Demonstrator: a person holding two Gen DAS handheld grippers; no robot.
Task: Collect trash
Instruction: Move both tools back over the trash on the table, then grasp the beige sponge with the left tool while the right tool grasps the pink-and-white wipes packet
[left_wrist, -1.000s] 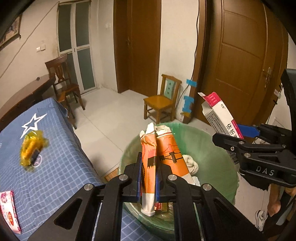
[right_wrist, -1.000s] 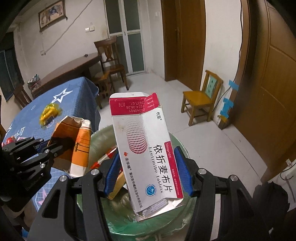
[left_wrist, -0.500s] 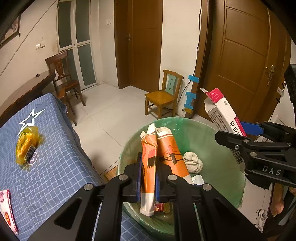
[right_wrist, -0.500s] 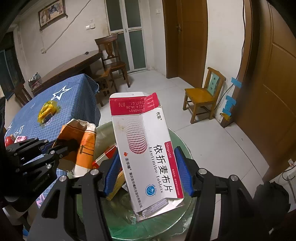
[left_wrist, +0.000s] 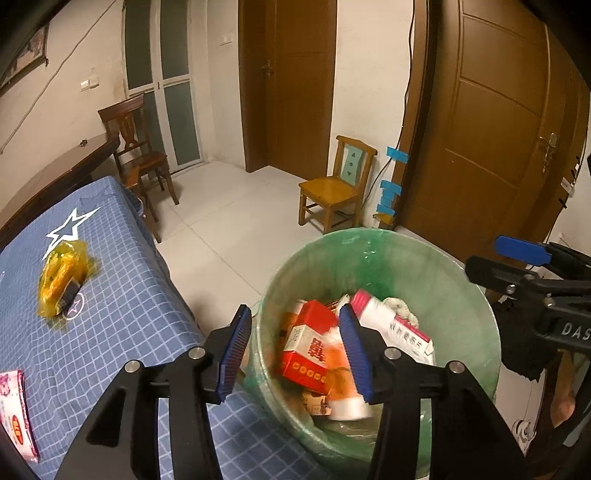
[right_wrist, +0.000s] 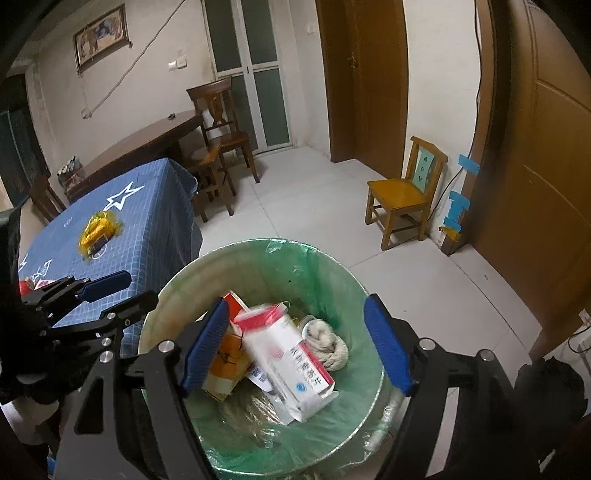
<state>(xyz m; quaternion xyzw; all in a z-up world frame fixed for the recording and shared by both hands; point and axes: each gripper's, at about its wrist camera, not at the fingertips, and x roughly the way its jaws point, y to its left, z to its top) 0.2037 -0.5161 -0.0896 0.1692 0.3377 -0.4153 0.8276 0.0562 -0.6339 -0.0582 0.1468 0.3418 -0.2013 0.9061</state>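
Both claws just opened, nothing between the pads: left claw (left_wrist: 293, 345) and right claw (right_wrist: 295, 349) lower centre. White medicine box (right_wrist: 291, 360) and orange wrapper (left_wrist: 334, 360) inside green-lined bin (right_wrist: 332, 266).

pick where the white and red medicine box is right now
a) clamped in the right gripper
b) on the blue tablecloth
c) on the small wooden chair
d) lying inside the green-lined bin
d: the medicine box lies tilted among the other trash inside the green-lined bin, and the right gripper, whose jaws have just been opening, stands open above it with nothing between its pads.
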